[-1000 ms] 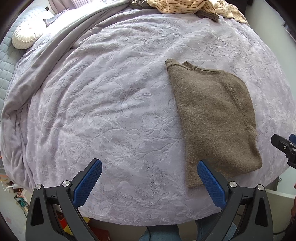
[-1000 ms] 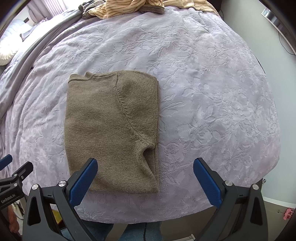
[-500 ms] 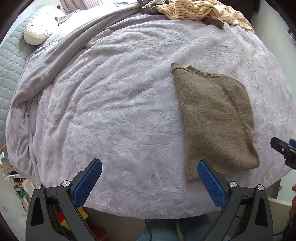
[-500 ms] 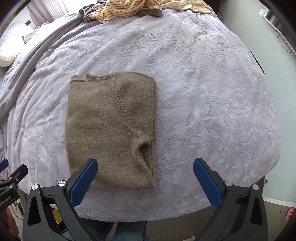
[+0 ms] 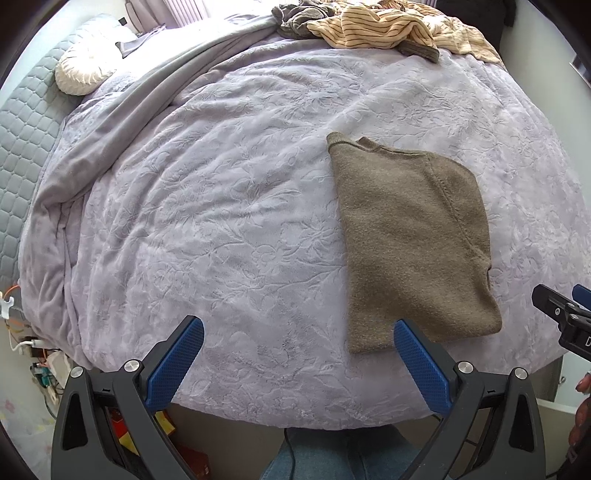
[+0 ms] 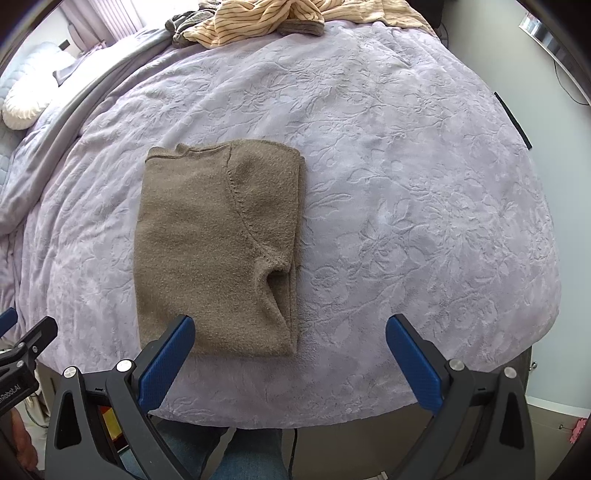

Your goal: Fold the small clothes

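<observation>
Both views are taken from above the near edge of the bed [image 5: 221, 184], looking down and forward along the fingers of each hand-held gripper. The left hand-held gripper [image 5: 297, 341] is seen at the bottom of its own view, which is set further left, so the folded brown sweater [image 5: 406, 240] lies right of centre. From the right hand-held gripper [image 6: 290, 338] the sweater [image 6: 218, 251] lies left of centre. The sweater, the lilac bedspread [image 6: 406, 184] and the striped clothes pile [image 6: 258, 18] (at the far edge) are shared by both.

Each tool [image 5: 298, 354] [image 6: 290, 349] has black triangular arms, silver screws and blue textured pads [image 5: 421, 363]; the person wears blue jeans [image 5: 332, 458].
</observation>
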